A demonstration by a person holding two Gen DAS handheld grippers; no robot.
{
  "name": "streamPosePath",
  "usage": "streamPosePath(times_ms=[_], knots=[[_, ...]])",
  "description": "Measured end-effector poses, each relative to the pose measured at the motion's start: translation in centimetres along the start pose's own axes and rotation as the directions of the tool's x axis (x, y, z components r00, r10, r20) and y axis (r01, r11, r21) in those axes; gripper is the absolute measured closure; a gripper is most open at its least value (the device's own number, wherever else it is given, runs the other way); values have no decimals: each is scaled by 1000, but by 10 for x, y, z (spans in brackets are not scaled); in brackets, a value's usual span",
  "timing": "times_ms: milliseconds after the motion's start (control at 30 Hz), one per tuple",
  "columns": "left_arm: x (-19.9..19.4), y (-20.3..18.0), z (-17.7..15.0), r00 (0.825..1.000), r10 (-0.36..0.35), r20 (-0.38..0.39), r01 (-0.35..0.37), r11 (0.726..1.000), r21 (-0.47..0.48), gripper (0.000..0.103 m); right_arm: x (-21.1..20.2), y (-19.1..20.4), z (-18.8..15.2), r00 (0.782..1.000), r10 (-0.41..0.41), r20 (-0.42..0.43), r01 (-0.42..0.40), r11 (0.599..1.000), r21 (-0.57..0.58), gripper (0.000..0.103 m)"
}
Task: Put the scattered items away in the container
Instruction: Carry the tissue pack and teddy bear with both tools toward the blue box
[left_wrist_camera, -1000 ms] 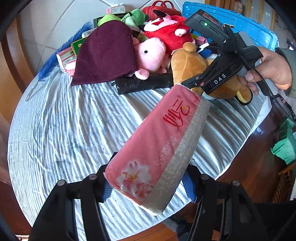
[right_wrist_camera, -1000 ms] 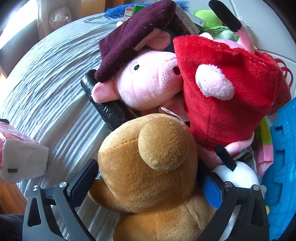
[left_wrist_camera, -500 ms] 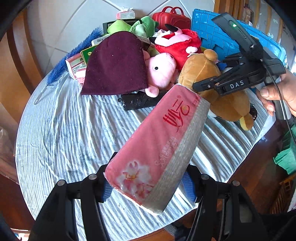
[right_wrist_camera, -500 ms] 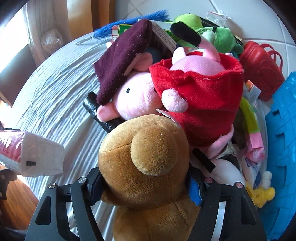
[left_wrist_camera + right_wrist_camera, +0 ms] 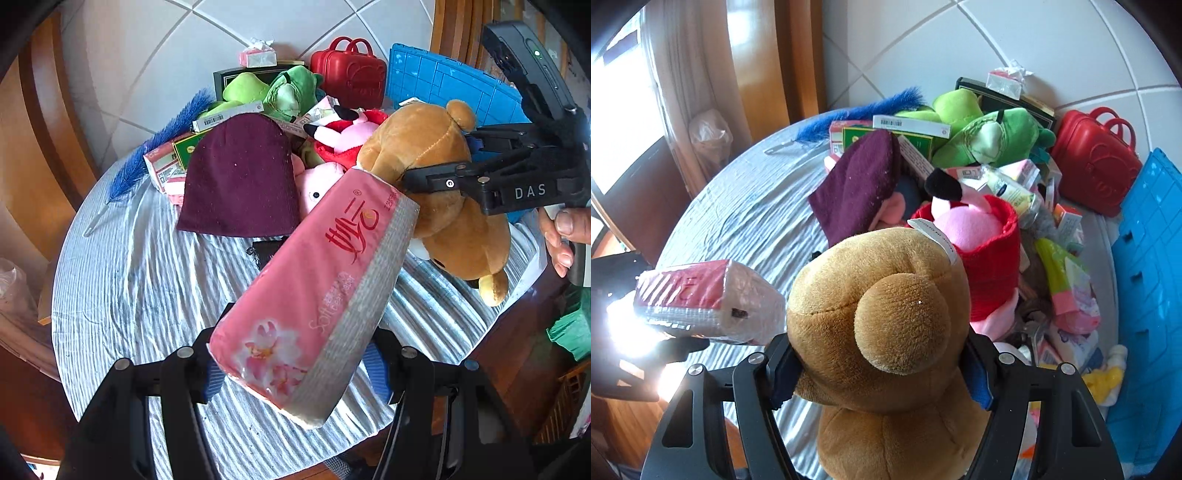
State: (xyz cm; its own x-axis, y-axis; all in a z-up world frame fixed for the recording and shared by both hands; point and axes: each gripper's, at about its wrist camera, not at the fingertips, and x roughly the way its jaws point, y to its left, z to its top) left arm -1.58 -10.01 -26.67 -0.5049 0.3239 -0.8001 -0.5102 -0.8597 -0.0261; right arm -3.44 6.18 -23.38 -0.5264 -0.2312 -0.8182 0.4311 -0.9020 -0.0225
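My left gripper is shut on a pink tissue pack and holds it above the round table; the pack also shows in the right wrist view. My right gripper is shut on a brown teddy bear and holds it in the air, also in the left wrist view, beside the tissue pack's far end. The blue container stands at the table's right; its wall shows in the left wrist view.
A pile lies at the far side of the table: maroon hat, pink pig plush, red-dressed plush, green frog plush, red toy case, boxes, blue feather duster. The striped cloth covers the table.
My right gripper has closed on the teddy bear and lifted it off the pile. Both grippers have risen and pulled back; the tissue pack stays in the left gripper.
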Motion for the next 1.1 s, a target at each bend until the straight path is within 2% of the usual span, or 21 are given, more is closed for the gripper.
streamPosePath(times_ms=[133,333,833,1100], knots=[[-15,2,13,1000,7,-1,-7,1000,-26,42,-24,-3,7,999,35,18,-36,998,52,31],[-41,-1,34,999,45,15,-44,998,-43,42,-64,-4,13,997,41,60,-47,994,101,31],[-88,-18,69,993,77,89,-75,997,-17,42,-142,-18,19,985,-5,171,-28,981,192,30],[-105,-36,90,992,87,96,-85,996,-24,42,-179,-40,17,983,-30,179,-19,963,268,30]])
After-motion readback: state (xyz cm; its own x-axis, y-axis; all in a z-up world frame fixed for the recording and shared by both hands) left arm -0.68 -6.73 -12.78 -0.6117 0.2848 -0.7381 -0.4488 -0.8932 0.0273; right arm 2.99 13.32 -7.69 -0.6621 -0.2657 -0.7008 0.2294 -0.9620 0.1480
